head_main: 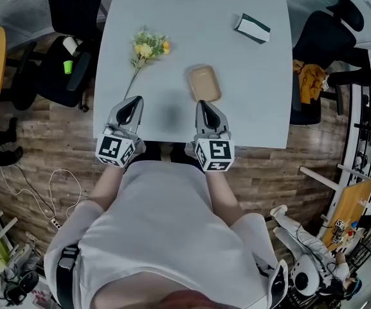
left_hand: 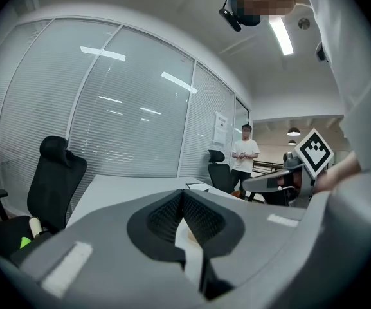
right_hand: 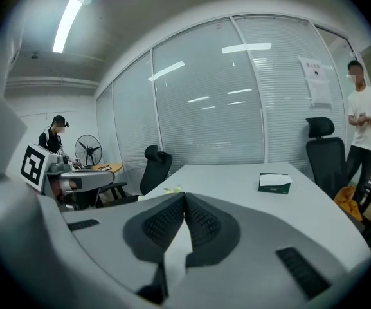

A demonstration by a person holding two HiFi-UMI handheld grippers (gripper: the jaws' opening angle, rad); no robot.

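both grippers sit at the bench's near edge, centre frame. the left gripper has its fingers pressed together, empty, beside the flower stem's end. the right gripper, fingers likewise closed, is just below the tray. a box lies upper right.

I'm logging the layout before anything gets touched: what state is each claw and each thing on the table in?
left claw: shut, empty, at the table's near edge.
right claw: shut, empty, just short of the tan tray.
tan tray: right way up, empty.
flower sprig: lying flat, untouched.
tissue box: lying flat, far side.
table: bears all three.
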